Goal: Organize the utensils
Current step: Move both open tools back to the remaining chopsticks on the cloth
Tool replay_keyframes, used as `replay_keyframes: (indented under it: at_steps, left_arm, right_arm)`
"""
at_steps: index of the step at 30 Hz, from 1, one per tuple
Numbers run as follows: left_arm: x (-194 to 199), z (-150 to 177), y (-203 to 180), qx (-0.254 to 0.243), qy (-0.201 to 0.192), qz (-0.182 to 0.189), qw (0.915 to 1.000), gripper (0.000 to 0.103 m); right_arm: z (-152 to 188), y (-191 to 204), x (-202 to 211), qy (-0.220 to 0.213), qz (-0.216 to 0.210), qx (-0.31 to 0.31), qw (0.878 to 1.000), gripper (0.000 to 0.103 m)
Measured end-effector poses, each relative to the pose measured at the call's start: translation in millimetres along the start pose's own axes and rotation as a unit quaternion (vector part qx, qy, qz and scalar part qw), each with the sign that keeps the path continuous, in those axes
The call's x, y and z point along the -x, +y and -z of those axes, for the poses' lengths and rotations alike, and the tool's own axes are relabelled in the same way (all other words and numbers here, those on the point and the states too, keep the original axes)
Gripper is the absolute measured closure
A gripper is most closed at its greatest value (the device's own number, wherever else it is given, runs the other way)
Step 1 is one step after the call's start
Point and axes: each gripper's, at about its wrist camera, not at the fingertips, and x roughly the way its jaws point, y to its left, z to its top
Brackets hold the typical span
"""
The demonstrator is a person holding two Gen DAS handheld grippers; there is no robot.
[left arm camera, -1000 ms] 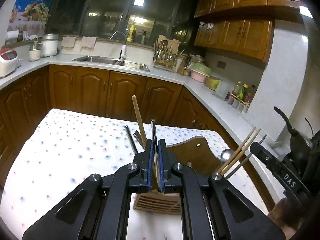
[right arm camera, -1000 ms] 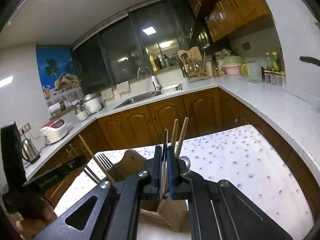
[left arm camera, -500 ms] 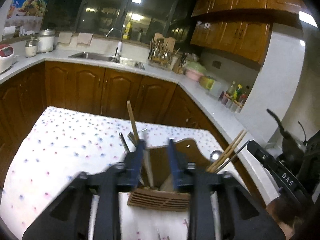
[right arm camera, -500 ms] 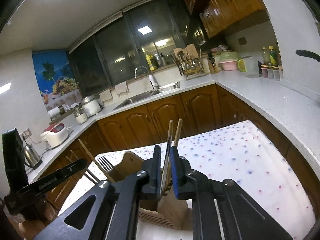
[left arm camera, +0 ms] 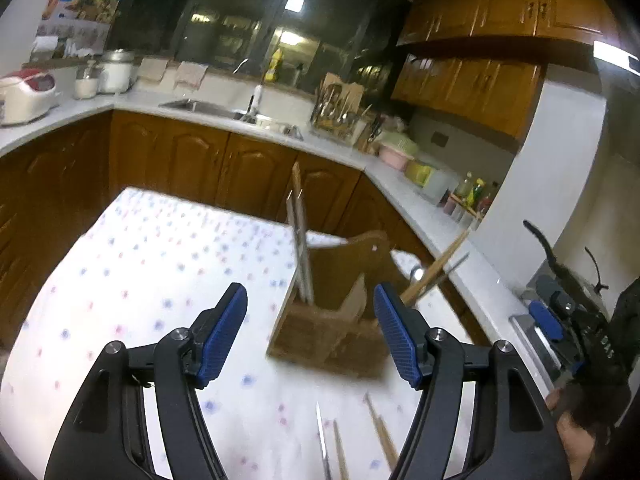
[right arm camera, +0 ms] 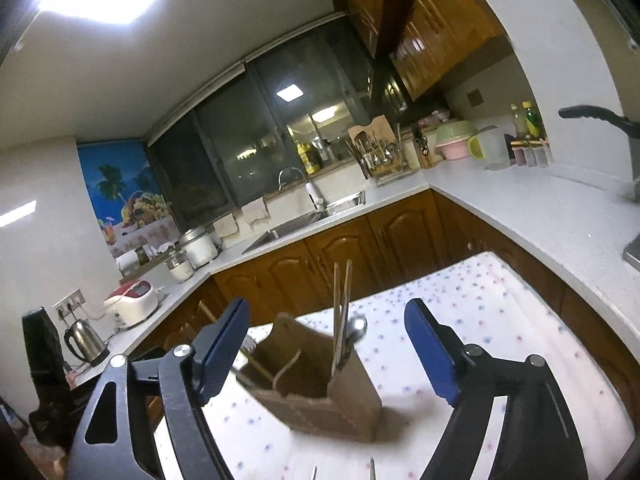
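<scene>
the wooden holder (left arm camera: 332,328) sits on your dotted tablecloth (left arm camera: 140,280), a little past both of your grippers. it is a box with an open top and a tall curved back board.

in your left view, the flat utensils (left arm camera: 301,256) stand in the left corner of the holder. they point almost straight up and lean a bit away from you. on the right side, the chopsticks (left arm camera: 436,268) and a spoon (left arm camera: 416,273) lean out to the right.

in your right view, those chopsticks (right arm camera: 342,312) stand nearly upright in the near right part, with the spoon's round end just beside them.

more loose sticks (left arm camera: 380,434) and a thin metal piece (left arm camera: 322,440) lie flat on the cloth, close to you, pointing toward the holder.

your left gripper (left arm camera: 310,334) has its jaws wide and opening, with nothing pressed between the blue pads. your right gripper (right arm camera: 328,350) is the same: wide, opening, and gripping nothing. the holder shows in the gap of each.

behind the table are brown cabinets (left arm camera: 192,164), a sink (left arm camera: 208,108), and a rice cooker (left arm camera: 24,94).
</scene>
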Motion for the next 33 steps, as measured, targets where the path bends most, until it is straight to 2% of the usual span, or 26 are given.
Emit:
replay_keyframes:
  at_steps: [8, 16, 24, 31, 33]
  left_arm:
    - [7.3, 52.9, 11.7, 0.012, 0.053, -0.014, 0.9984, 0.036]
    - [12.4, 92.1, 18.7, 0.02, 0.09, -0.023, 0.9954, 0.036]
    - [7.7, 117.9, 21.4, 0.017, 0.123, -0.029, 0.9918, 0.036]
    - [-4.3, 125.5, 10.5, -0.005, 0.153, -0.033, 0.9876, 0.036]
    - [-8.0, 127.5, 7.1, -0.014, 0.162, -0.036, 0.986, 0.036]
  right_arm:
    - [45.9, -15.3, 29.4, 0.053, 0.013, -0.011, 0.998, 0.019]
    - [87.9, -24.6, 49.9, 0.096, 0.031, -0.013, 0.995, 0.019]
    - [123.8, -28.4, 56.0, 0.133, 0.042, -0.004, 0.99, 0.019]
    - [139.4, -29.5, 51.4, 0.157, 0.044, 0.0, 0.987, 0.02]
    - [141.4, -30.6, 50.1, 0.161, 0.046, 0.002, 0.986, 0.024]
